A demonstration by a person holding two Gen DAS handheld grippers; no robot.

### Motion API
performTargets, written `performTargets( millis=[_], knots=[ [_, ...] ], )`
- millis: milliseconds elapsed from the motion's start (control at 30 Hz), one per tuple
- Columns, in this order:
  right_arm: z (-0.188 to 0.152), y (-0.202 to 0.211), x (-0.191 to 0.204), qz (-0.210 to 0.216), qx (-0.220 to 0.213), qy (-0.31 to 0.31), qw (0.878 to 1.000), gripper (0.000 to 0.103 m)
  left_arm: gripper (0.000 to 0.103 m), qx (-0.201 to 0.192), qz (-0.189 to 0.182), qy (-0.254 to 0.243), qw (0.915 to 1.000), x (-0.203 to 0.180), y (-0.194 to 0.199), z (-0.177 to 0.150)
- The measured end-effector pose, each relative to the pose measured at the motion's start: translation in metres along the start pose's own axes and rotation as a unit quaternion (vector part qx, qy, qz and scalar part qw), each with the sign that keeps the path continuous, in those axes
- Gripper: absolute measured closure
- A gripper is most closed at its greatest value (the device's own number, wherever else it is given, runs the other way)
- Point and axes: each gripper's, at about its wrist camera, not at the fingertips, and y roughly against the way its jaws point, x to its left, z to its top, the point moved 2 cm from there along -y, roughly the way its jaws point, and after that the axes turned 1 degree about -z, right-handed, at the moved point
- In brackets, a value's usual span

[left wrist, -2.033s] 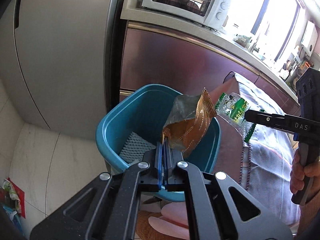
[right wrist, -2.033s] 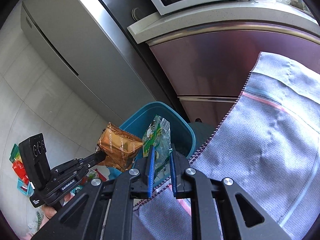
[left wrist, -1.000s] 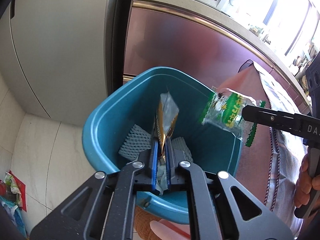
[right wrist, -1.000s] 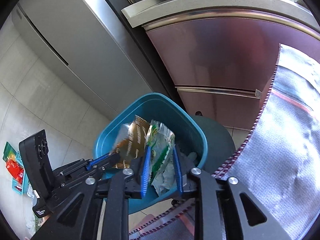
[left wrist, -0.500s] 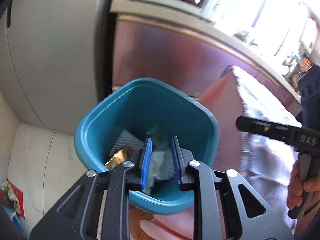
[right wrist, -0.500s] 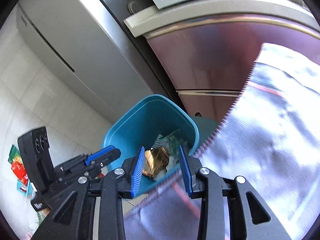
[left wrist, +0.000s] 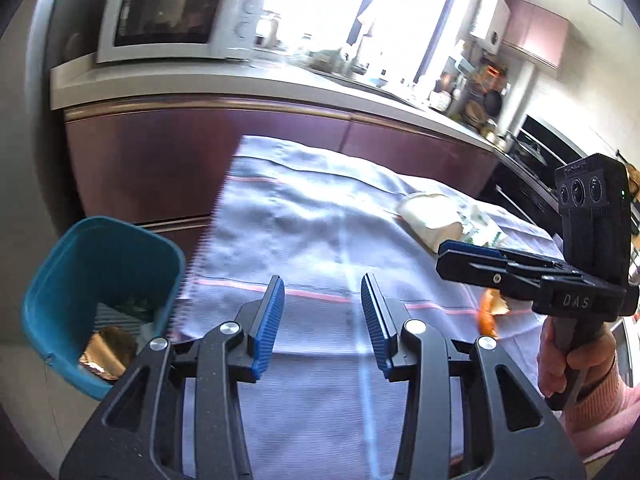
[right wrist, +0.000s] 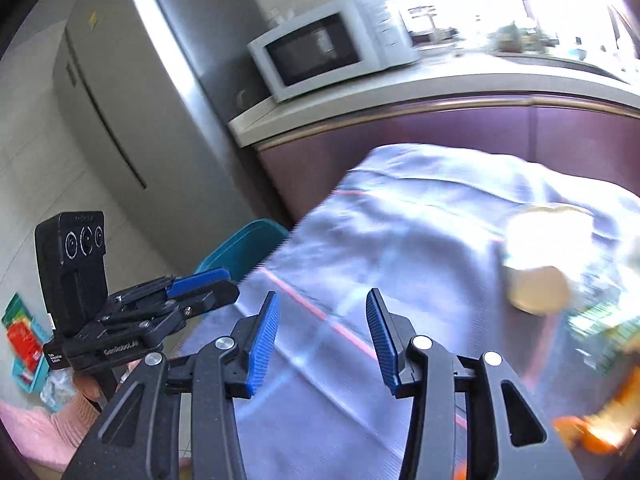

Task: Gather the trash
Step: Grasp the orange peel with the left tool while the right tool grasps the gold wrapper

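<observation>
My left gripper [left wrist: 322, 312] is open and empty above the grey tablecloth [left wrist: 312, 240]. My right gripper [right wrist: 320, 328] is open and empty above the same cloth [right wrist: 400, 240]. The teal trash bin [left wrist: 60, 256] stands off the table's left end, with the gold wrapper [left wrist: 106, 350] and a green wrapper inside; its rim shows in the right wrist view [right wrist: 244, 246]. On the cloth lie a cream paper cup [left wrist: 432, 216] [right wrist: 536, 264], a green-printed wrapper [right wrist: 600, 328] and orange peel [left wrist: 486, 314] [right wrist: 592, 432]. The right gripper also shows in the left wrist view [left wrist: 468, 254], the left one in the right wrist view [right wrist: 208, 280].
A dark red cabinet [left wrist: 160, 160] with a white microwave [left wrist: 168, 16] on its counter runs behind the table. A steel fridge [right wrist: 132, 100] stands left of it. Coloured items [right wrist: 24, 340] lie on the tiled floor at far left.
Both grippers opened and dropped the gold and green wrappers into the bin. Both then swung right and up, away from the bin, to over the tablecloth.
</observation>
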Motion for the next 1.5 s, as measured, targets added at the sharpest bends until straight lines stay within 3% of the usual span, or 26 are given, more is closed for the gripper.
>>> performTargets(
  millis=[267,500,567,800,1000,1067,1333,1500],
  knots=[
    [-0.033,0.090,-0.098,-0.121,-0.052,-0.091,0.987,0.059,0.062,0.060,-0.084,-0.081,0.9914,-0.111,-0.048,-0.023],
    [-0.057,0.120,-0.161,-0.198,-0.066,-0.147,0.967,0.055,0.059,0.096,-0.113,-0.111,0.9828,-0.156,-0.074,-0.035],
    [-0.064,0.127,-0.177,-0.212,-0.065,-0.159,0.962,0.048,0.058,0.107,-0.115,-0.116,0.9808,-0.162,-0.083,-0.038],
    [-0.070,0.114,-0.202,-0.201,-0.041,-0.184,0.961,0.035,0.059,0.147,-0.113,-0.108,0.9766,-0.169,-0.107,-0.046],
    [-0.073,0.103,-0.208,-0.171,-0.031,-0.202,0.964,0.033,0.072,0.163,-0.109,-0.110,0.9744,-0.174,-0.116,-0.050],
    [-0.075,0.105,-0.208,-0.169,-0.031,-0.201,0.964,0.035,0.082,0.165,-0.109,-0.106,0.9744,-0.172,-0.117,-0.049],
    [-0.081,0.114,-0.206,-0.158,-0.038,-0.207,0.965,0.045,0.085,0.161,-0.105,-0.103,0.9759,-0.169,-0.112,-0.049],
    [-0.085,0.126,-0.204,-0.146,-0.051,-0.213,0.965,0.061,0.087,0.154,-0.104,-0.097,0.9778,-0.165,-0.106,-0.047]
  ],
)
